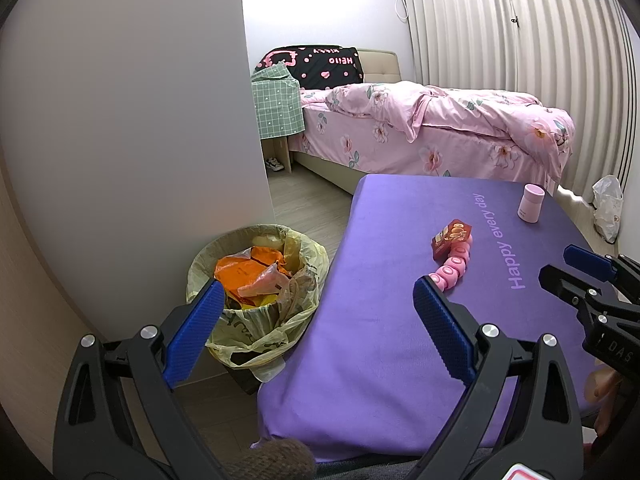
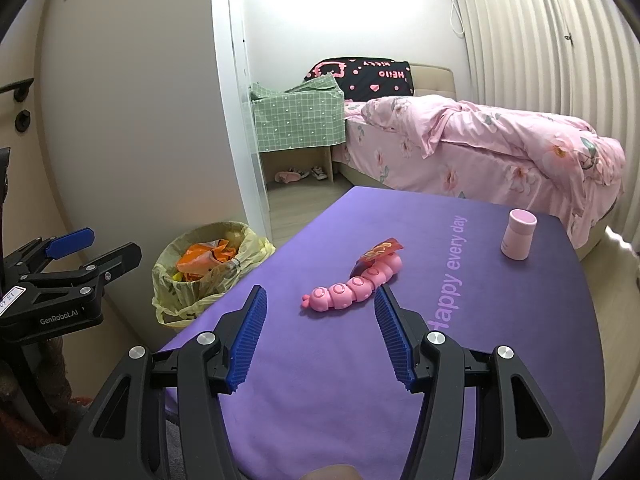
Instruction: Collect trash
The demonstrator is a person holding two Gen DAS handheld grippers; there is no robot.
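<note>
Wrapper [image 2: 378,254], red, thin crinkly foil, lies mid-table on the purple cloth [image 2: 500,340], leaning on the pink segmented plastic caterpillar toy [image 2: 352,290]. Right gripper [image 2: 320,312] spread wide & empty, left gripper [image 1: 316,304] too, near the bin [image 1: 256,280] off the table's left edge. Pinch foil edge only, w/o nudging the toy

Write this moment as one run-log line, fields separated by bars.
left gripper open | right gripper open | red wrapper on table beside pink toy | bin on floor
</note>
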